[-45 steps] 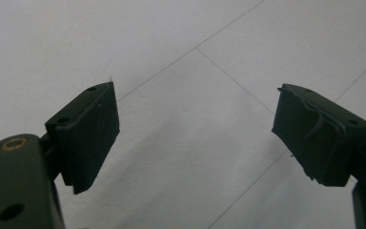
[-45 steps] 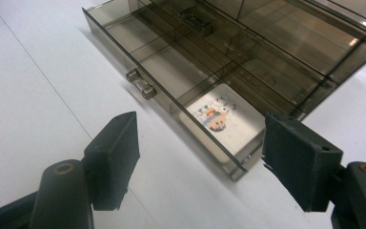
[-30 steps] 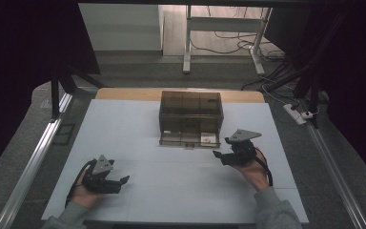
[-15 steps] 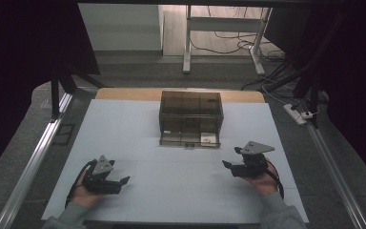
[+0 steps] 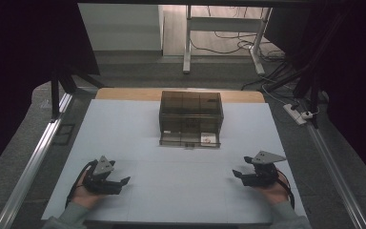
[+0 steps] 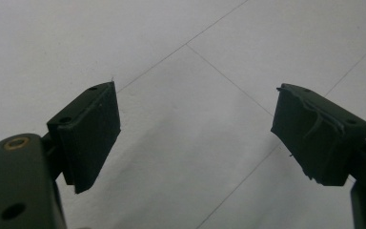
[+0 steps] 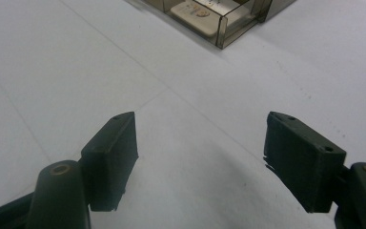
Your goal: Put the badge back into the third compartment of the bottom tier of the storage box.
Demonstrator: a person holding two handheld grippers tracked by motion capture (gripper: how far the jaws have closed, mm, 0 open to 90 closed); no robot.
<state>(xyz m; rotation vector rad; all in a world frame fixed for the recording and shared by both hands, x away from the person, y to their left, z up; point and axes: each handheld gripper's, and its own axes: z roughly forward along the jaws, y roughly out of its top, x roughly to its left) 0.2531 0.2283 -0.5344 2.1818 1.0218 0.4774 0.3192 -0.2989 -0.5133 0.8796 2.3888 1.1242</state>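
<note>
Smoked plastic, that box (image 5: pixel 191 114): it sits at the far middle of the white table (image 5: pixel 138 171), its bottom drawer (image 5: pixel 189 139) pulled out toward me with a small pale card (image 5: pixel 208 139) lying in its right end. A second ago my right gripper (image 5: pixel 238 173) was up close to that drawer's right corner; now I have it drawn back to the near right of the table, well apart from the box, jaws spread wide with nothing between them. In the right gripper view I see the drawer's corner and the card (image 7: pixel 195 14) far ahead, bare table under the pads. My left gripper (image 5: pixel 124 182) has not moved from the near left, and it too gapes wide over bare table (image 6: pixel 190 124), holding nothing. I read this as a retreat to rest: the drawer is left open and the card is inside, so whatever the drawer was opened for looks settled or paused. Closing it would mean reaching forward again.
</note>
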